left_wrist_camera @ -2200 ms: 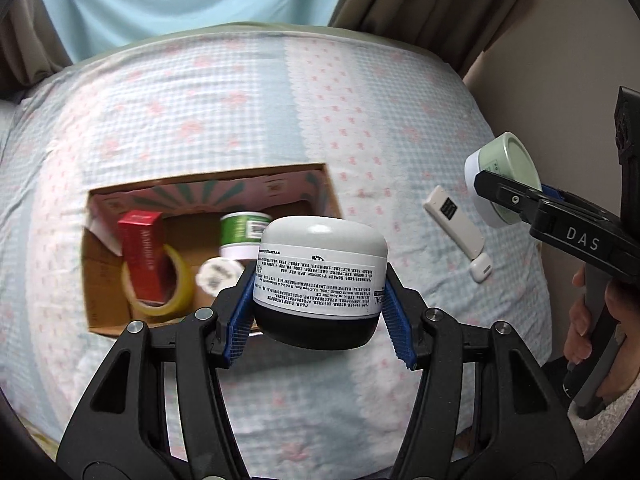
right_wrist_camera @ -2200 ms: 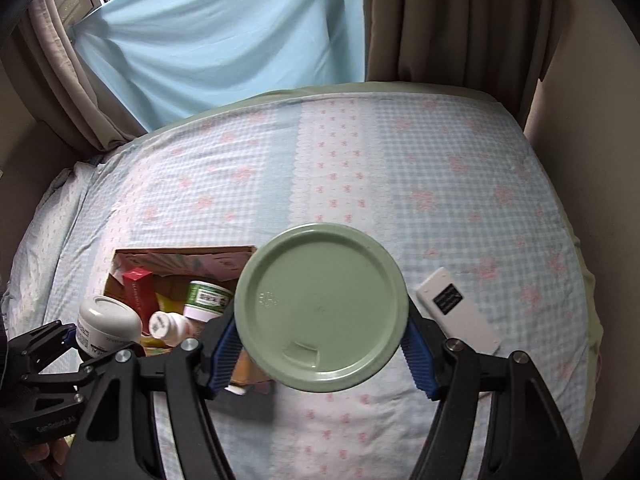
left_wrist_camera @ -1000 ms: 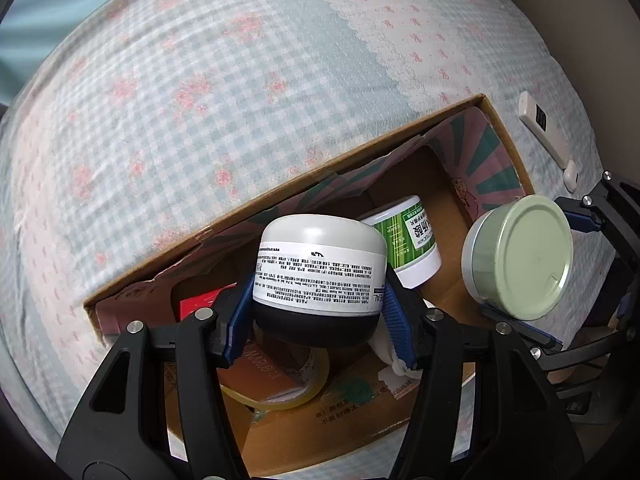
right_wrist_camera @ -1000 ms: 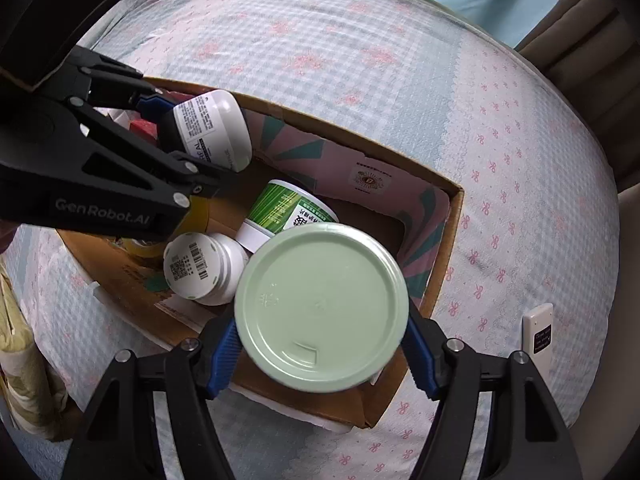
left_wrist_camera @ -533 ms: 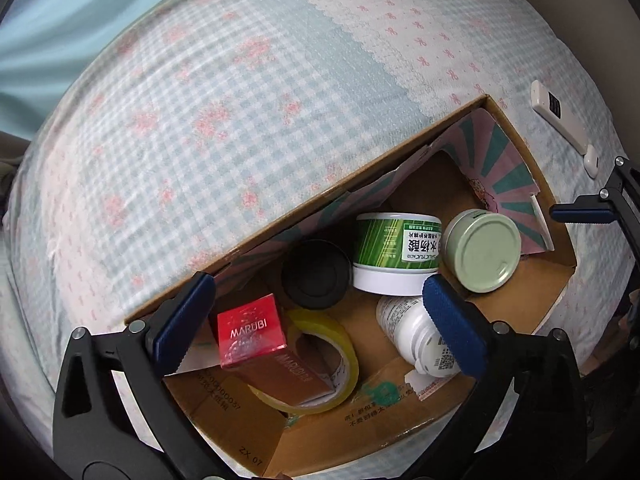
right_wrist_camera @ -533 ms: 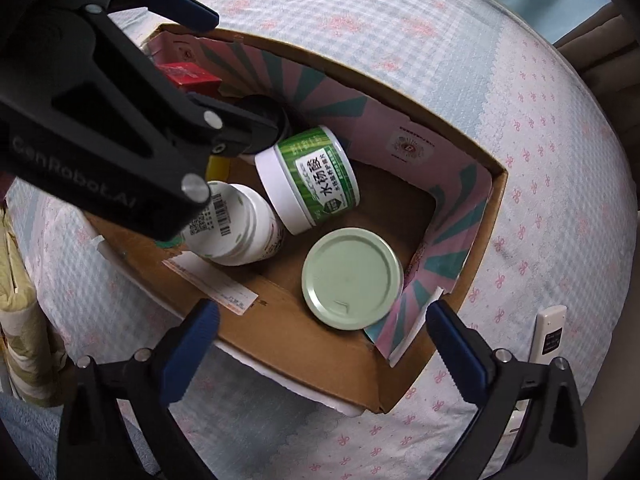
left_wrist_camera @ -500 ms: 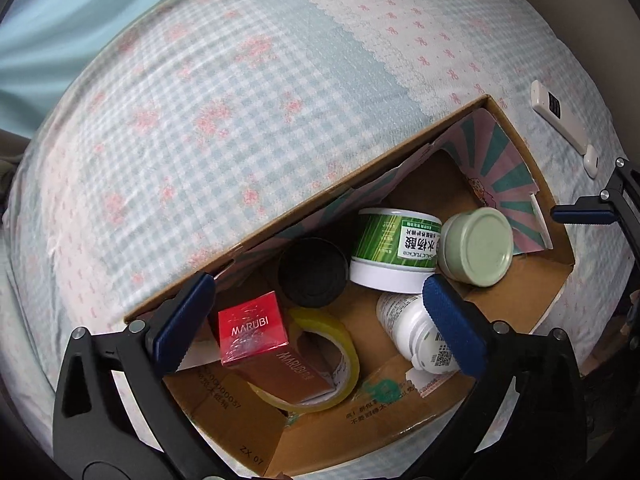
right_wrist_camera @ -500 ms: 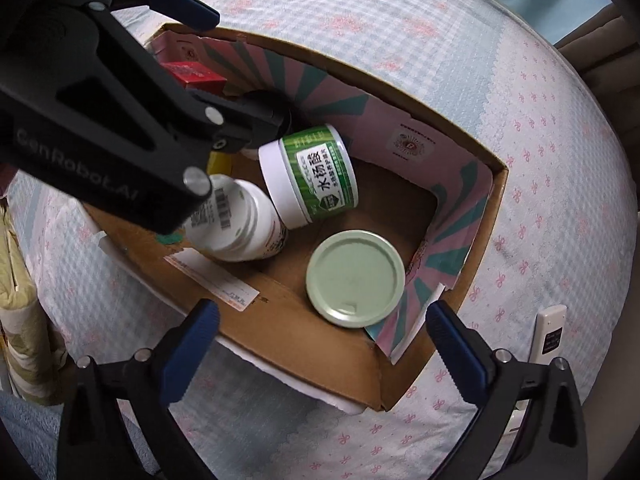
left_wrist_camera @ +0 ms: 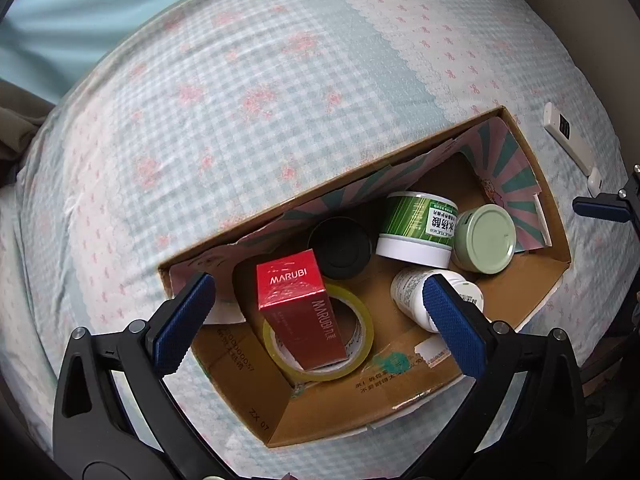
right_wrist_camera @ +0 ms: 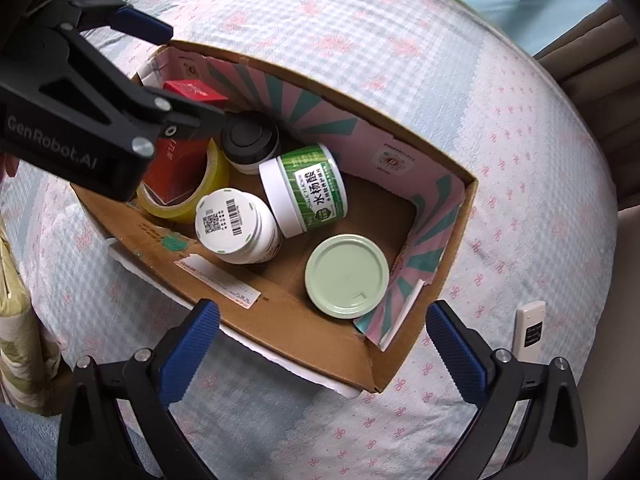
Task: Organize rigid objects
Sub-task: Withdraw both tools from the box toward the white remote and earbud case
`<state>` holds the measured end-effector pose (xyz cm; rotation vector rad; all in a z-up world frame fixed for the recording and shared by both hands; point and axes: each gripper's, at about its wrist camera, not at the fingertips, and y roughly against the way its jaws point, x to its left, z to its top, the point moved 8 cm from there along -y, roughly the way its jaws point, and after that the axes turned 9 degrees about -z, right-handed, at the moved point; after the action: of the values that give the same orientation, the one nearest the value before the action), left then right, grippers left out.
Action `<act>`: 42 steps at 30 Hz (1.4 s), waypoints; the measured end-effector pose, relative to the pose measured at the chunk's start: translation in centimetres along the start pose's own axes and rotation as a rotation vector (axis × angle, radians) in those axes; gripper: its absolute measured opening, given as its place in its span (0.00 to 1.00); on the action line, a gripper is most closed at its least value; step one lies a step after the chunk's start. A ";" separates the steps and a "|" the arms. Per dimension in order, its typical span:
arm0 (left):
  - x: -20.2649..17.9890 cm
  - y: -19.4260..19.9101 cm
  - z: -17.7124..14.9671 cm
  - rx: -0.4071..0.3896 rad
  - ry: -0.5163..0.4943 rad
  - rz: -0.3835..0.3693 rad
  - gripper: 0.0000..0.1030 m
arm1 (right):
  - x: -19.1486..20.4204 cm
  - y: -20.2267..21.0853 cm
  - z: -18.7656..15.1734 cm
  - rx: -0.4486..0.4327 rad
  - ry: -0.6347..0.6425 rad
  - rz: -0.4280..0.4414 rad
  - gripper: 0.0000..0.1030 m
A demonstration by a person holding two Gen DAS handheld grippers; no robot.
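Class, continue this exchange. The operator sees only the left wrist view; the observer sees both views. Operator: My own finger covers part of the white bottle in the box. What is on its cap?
Observer: The white bottle has a barcode and a QR code printed on its cap.
Operator: And the black-topped jar beside it?
Observer: The black-topped jar shows a white band below the black part.
Operator: I see only one tip of the right tongs. Are they holding anything?
Observer: No. The right tongs have just been opening and stand wide, with nothing between them.
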<state>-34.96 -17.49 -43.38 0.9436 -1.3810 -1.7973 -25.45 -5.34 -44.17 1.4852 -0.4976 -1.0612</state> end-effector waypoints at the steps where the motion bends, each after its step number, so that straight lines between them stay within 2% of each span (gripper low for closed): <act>1: 0.1 0.1 -0.4 0.000 0.013 0.000 1.00 | -0.1 0.4 0.0 -0.010 -0.004 -0.005 1.00; 9: 0.2 2.1 -2.6 -0.039 0.091 -0.010 1.00 | -1.9 4.5 -1.9 -0.092 -0.016 -0.057 1.00; 13: -0.9 2.9 -3.2 -0.054 0.106 -0.014 1.00 | -3.0 5.3 -3.6 -0.096 -0.057 -0.037 1.00; 19: -4.1 5.5 -3.3 -0.089 0.099 -0.026 1.00 | -6.0 7.2 -6.7 -0.103 -0.168 -0.068 1.00; 26: -9.9 8.4 -0.9 -0.136 0.074 -0.047 1.00 | -11.7 9.8 -11.0 -0.119 -0.344 -0.066 1.00; 29: -13.2 8.4 1.4 -0.146 0.004 -0.042 1.00 | -14.5 10.1 -13.0 -0.110 -0.381 -0.079 1.00; 33: -18.6 7.3 4.6 -0.131 -0.146 -0.039 1.00 | -19.0 9.6 -16.0 -0.080 -0.429 -0.118 1.00; 38: -27.0 4.2 8.4 -0.085 -0.425 -0.050 1.00 | -23.9 7.6 -19.4 -0.022 -0.459 -0.171 1.00; 42: -34.0 0.5 11.1 -0.025 -0.659 -0.097 1.00 | -27.0 5.2 -21.5 0.018 -0.483 -0.172 1.00</act>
<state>-27.06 16.62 -36.12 0.4096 -1.7074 -2.3142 -19.66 27.00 -32.55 1.3003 -0.7251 -1.5684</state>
